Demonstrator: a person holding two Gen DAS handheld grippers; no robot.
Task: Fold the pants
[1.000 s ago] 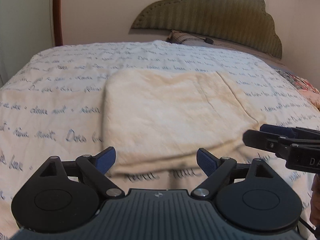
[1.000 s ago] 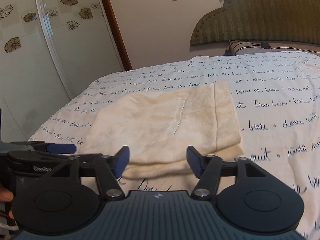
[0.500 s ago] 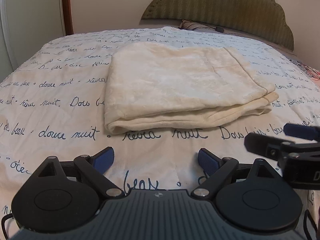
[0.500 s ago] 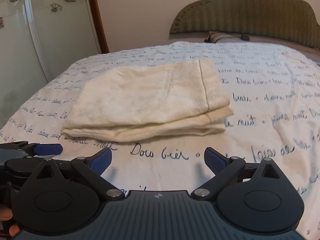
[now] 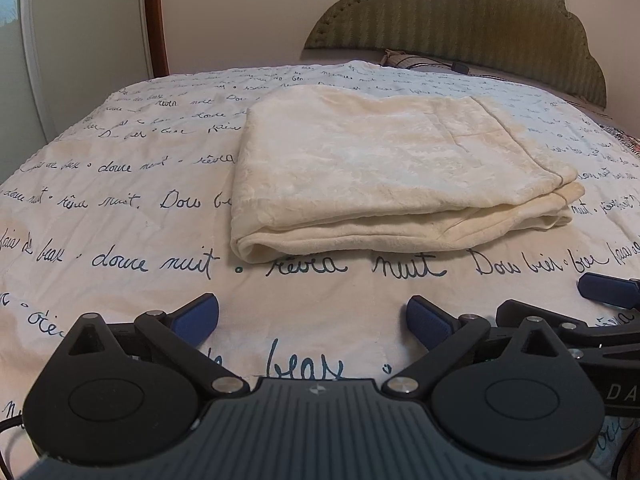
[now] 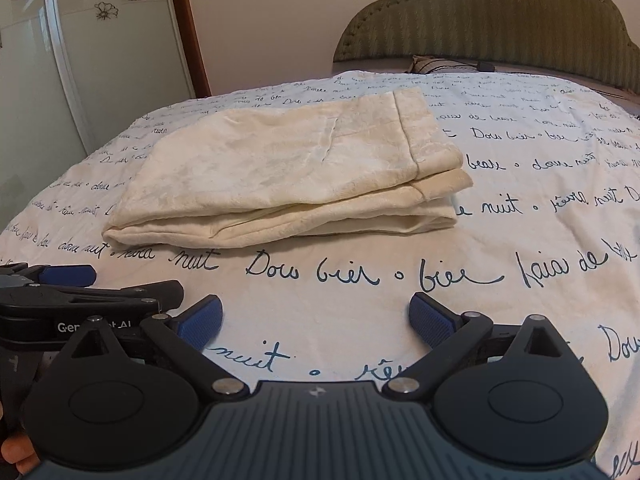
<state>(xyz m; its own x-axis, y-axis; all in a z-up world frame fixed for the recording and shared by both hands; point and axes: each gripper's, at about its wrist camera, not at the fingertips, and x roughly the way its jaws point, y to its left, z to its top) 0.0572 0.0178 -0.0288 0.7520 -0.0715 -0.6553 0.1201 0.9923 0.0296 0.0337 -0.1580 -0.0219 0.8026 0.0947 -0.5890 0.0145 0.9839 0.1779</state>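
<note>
Pants point(image 5: 384, 168): cream, folded to a flat stack on the bedspread point(image 5: 120, 208), well ahead of left gripper point(image 5: 312, 320), jaws opening on nothing, and right gripper point(image 6: 316, 320), jaws apart and empty; folding seems finished; next, at most, smoothing.

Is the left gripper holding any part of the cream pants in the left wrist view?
No: the left gripper is open over bare bedspread, short of the folded pants.

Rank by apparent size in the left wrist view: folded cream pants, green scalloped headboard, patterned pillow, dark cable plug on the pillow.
1-2. Folded cream pants and green scalloped headboard: similar; pants are nearer, so unsure.
3. Patterned pillow.
4. Dark cable plug.
</note>
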